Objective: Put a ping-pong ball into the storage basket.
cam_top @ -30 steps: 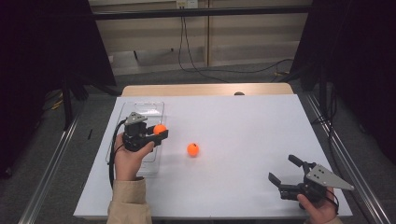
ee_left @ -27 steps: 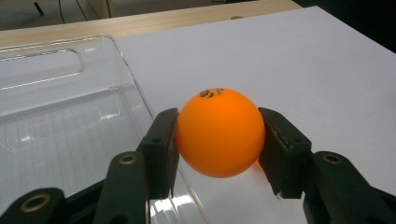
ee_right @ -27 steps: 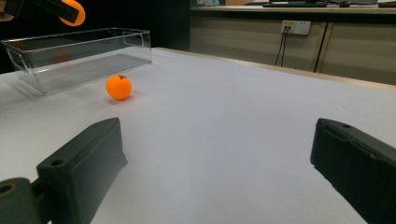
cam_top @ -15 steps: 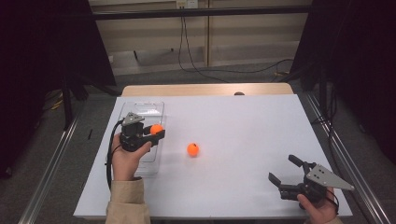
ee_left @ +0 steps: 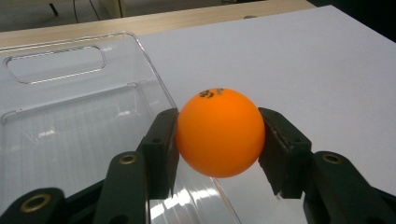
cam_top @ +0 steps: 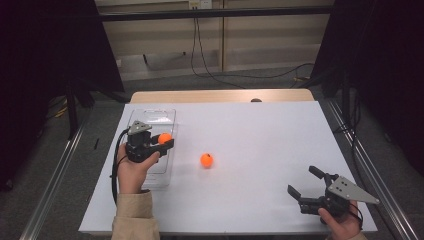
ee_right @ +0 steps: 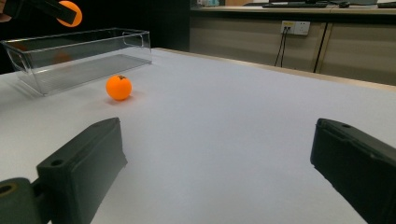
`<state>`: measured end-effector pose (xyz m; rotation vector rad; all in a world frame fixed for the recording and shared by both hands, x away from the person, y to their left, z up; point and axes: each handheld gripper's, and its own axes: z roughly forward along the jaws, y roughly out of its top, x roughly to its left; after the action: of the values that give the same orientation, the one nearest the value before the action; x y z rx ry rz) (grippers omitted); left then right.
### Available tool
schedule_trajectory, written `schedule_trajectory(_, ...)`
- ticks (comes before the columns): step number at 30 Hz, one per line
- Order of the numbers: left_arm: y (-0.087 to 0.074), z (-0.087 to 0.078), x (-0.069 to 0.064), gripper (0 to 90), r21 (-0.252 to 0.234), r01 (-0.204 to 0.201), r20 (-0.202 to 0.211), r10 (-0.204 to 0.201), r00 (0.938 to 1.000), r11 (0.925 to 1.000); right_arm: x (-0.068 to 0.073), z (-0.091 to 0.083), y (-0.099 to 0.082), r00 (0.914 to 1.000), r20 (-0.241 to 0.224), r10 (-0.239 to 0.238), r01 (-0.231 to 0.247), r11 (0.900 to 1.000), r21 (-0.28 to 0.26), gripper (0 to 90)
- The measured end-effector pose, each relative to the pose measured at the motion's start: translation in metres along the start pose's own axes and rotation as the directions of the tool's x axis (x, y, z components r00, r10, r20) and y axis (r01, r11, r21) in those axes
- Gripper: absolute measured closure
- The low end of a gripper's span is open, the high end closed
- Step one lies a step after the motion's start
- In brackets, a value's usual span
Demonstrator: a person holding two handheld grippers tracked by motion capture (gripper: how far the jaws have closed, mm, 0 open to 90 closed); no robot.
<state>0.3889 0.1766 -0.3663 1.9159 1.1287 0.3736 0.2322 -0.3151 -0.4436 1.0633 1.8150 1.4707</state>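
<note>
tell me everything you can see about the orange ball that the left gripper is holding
The held orange ball is a small, smooth, matte sphere that looks like a plastic table-tennis ball, with a small dark printed mark near its top. The left gripper is shut on it, one black pad pressing each side. It hangs lifted over the right edge of the clear plastic bin, touching neither the bin nor the table. It looks whole and undented.

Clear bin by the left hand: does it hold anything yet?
Apparently empty: the clear bin shows bare floor; one orange ball sits clamped above its rim, the other ball on the table.
</note>
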Motion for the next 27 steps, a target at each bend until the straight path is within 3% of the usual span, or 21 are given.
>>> schedule_trajectory(27,-0.005,-0.003,0.011,50.9,-0.008,0.023,-0.027,-0.023,0.9994,0.9997,0.0,0.0,0.0,1.0,0.0,0.003,-0.003,1.0,-0.001,2.7)
